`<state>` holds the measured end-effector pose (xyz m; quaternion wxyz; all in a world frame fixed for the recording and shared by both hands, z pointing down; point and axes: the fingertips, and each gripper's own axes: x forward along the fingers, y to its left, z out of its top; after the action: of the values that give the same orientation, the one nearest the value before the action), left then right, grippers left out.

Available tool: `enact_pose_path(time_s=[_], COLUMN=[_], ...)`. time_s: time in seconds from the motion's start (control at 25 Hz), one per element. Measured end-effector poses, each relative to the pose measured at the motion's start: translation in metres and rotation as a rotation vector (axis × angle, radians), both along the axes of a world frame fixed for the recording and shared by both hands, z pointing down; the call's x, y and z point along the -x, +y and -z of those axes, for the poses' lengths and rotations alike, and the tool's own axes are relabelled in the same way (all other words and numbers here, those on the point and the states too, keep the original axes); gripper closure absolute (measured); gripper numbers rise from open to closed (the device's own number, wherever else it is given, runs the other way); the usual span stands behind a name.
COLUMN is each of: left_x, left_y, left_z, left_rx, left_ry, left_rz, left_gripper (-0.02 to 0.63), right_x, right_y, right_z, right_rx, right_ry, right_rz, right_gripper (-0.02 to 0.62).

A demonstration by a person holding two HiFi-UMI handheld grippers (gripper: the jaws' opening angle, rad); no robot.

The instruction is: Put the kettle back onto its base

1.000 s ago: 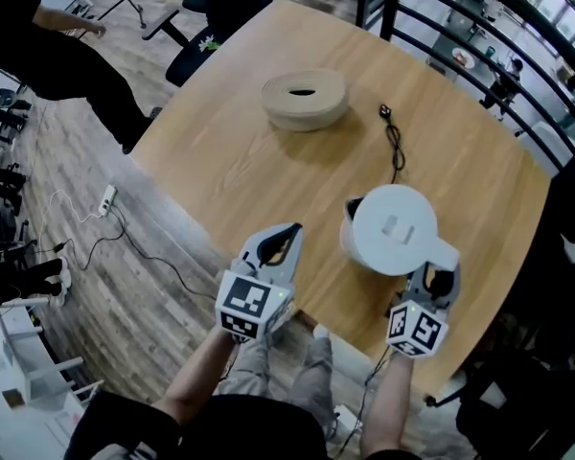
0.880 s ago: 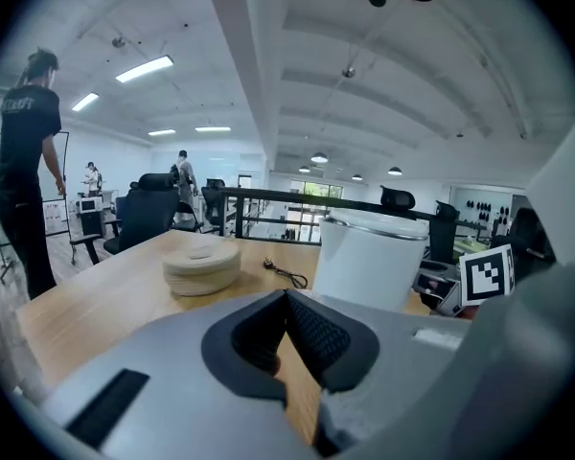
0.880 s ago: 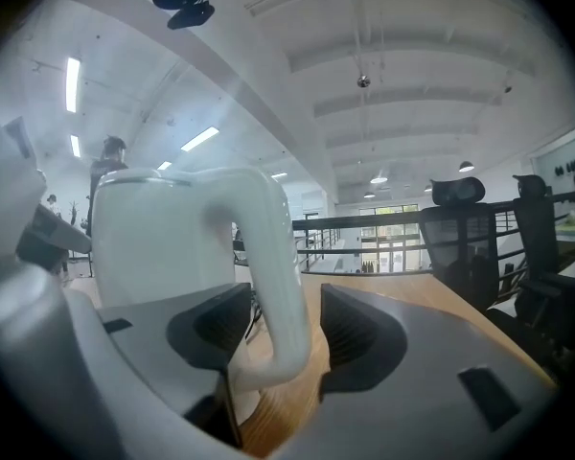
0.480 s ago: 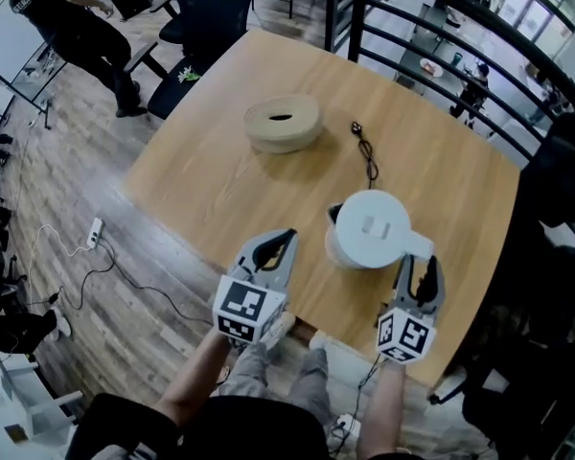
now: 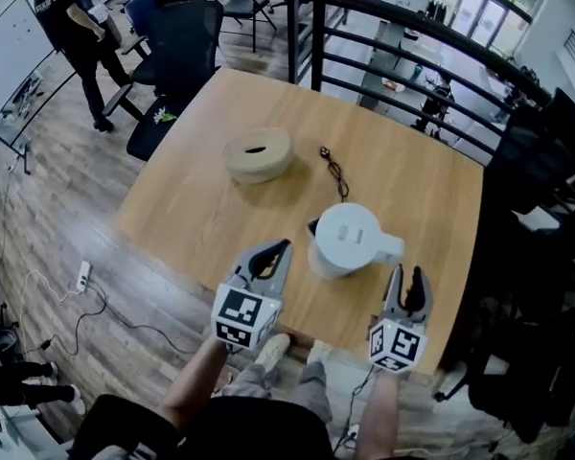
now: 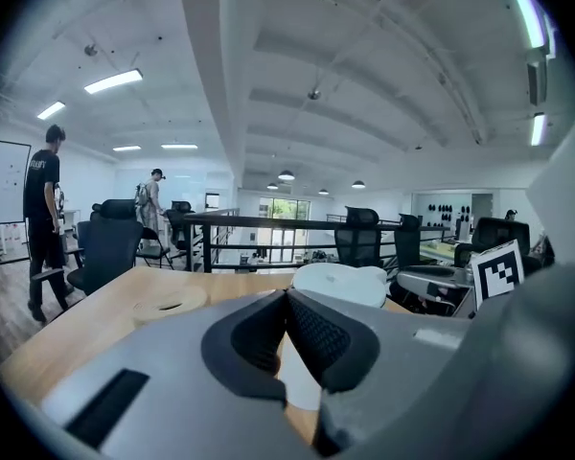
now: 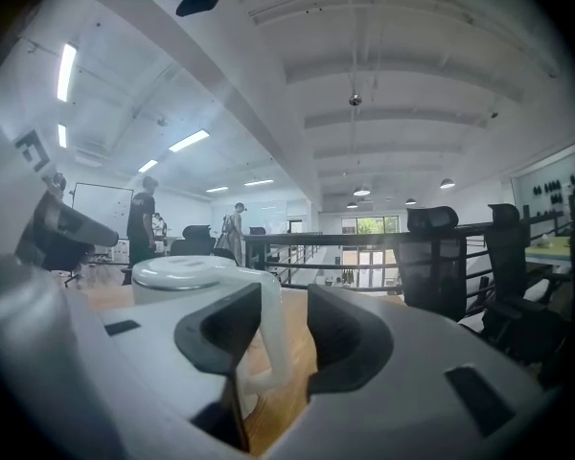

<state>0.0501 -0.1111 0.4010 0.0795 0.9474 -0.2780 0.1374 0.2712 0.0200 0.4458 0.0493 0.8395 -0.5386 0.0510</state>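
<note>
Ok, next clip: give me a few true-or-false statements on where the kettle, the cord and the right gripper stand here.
1. The white kettle stands upright on the wooden table. True.
2. The right gripper is clamped on the kettle's handle. False: its jaws, which have just been closing, stand apart and short of the handle, gripping nothing.
3. The black cord has its plug in a socket. False: the plug lies loose on the tabletop.
4. The tan disc lies apart from the kettle, farther from the person. True.
</note>
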Motion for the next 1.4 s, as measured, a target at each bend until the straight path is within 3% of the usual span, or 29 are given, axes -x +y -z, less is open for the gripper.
enact_pose_path(time_s=[0.76, 1.4], left_x=[0.006, 0.019], left_y=[0.051, 0.092], left_z=[0.072, 0.086], left_rx=[-0.066, -0.082], left_ry=[0.081, 0.114], left_rz=[-0.177, -0.311], left_gripper=[0.609, 0.609], right_x=[0.055, 0.103], right_y=[0.086, 0.134], right_z=[0.087, 0.102], right_rx=[-0.058, -0.028], right_ry=[0.037, 0.066], right_rz=[-0.109, -0.189], right_gripper=[0.520, 0.584])
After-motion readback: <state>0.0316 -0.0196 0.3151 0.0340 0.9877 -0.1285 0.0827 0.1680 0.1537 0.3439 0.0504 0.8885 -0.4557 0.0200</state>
